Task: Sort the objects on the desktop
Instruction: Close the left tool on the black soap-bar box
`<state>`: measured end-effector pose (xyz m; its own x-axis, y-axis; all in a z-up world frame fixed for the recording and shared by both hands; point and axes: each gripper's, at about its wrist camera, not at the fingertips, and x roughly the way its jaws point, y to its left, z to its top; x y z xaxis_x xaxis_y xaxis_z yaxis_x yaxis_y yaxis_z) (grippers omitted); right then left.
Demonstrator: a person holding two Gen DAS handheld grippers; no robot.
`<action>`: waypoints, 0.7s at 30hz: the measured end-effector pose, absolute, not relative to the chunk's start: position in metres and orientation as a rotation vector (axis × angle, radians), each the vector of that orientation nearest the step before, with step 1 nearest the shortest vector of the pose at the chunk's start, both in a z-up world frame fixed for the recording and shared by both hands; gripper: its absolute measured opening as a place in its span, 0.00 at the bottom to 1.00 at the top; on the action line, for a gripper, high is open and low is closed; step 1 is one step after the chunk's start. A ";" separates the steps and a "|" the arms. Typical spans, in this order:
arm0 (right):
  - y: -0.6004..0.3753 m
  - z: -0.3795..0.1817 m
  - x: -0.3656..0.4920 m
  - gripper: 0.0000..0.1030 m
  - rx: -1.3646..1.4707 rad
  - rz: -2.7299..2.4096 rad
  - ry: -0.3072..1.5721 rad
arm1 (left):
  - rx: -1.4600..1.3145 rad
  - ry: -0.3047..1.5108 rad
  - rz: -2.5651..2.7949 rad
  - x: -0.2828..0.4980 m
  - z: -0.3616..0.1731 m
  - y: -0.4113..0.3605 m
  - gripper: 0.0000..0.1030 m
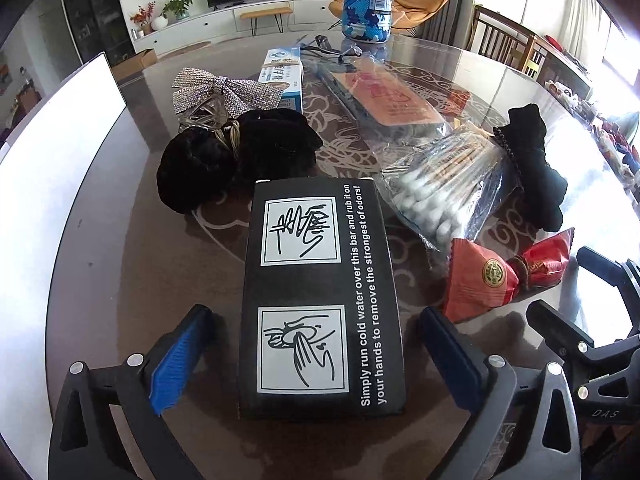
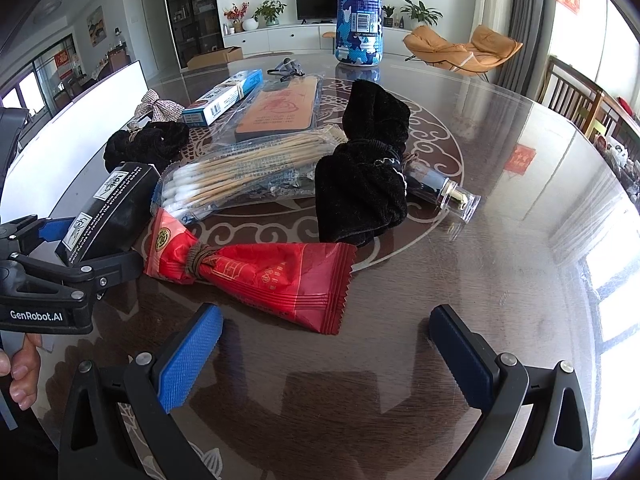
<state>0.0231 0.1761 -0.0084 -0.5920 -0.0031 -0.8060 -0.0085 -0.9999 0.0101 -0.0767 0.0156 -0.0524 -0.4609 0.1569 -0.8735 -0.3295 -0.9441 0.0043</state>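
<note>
A black box with white hand-washing drawings (image 1: 320, 300) lies on the round glass table, between the fingers of my open left gripper (image 1: 316, 344); neither pad touches it. It also shows in the right wrist view (image 2: 106, 214). My right gripper (image 2: 326, 344) is open and empty, just in front of a red tied packet (image 2: 260, 276), which also shows in the left wrist view (image 1: 496, 276). Behind lie a bag of cotton swabs (image 2: 240, 176), two black velvet scrunchies (image 1: 236, 152) (image 2: 368, 168), a glittery bow (image 1: 224, 92) and a blue-white carton (image 2: 224, 96).
A blue camouflage bottle (image 2: 358, 12) stands at the far side. A flat orange item in plastic (image 2: 276, 110) lies mid-table. A small clear bottle (image 2: 448, 194) lies by the right scrunchie. A white board (image 1: 52, 152) stands along the left edge. Wooden chairs (image 2: 576, 96) stand right.
</note>
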 end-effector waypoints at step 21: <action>0.176 -0.009 0.024 1.00 -1.435 2.806 -0.016 | -1.467 0.150 2.575 -0.070 -0.045 -0.011 0.57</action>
<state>0.0238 0.1759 -0.0090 -0.5853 -0.0047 -0.8108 0.0140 -0.9999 -0.0043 -0.0697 -0.0114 -0.0450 -0.4995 0.1011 -0.8604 -0.2002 -0.9797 0.0011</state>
